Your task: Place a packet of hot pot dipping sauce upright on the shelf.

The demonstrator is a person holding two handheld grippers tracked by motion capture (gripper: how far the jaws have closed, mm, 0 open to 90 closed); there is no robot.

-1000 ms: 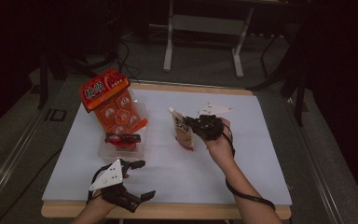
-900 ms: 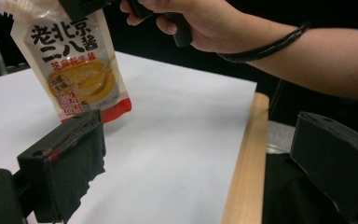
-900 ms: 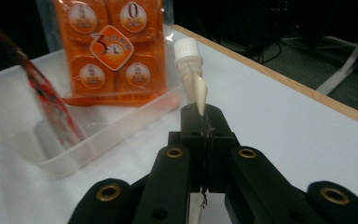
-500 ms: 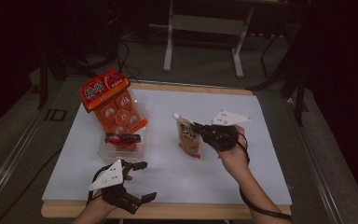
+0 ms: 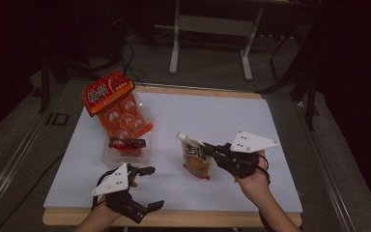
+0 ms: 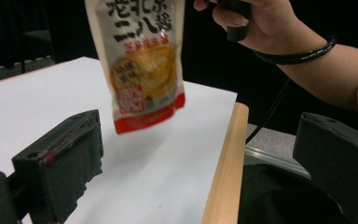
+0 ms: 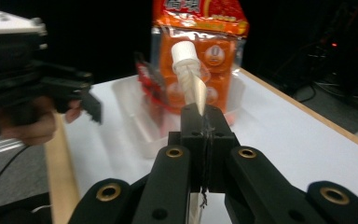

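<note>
A spouted food pouch with a white cap and a red bottom edge hangs just above the white sheet. My right gripper is shut on the pouch's top edge beside the spout, the jaws pressed together. At the near left edge, my left gripper stands open with nothing between its fingers. From the left gripper view, the pouch dangles a short way off, with the holding hand above it.
An orange snack bag leans at the far left over a clear plastic tray holding a red packet. The white sheet covers a wooden table whose near edge shows. Dark stands are behind.
My right gripper has carried the pouch rightward and toward the near edge, lifting it slightly. The left gripper has stayed put.
</note>
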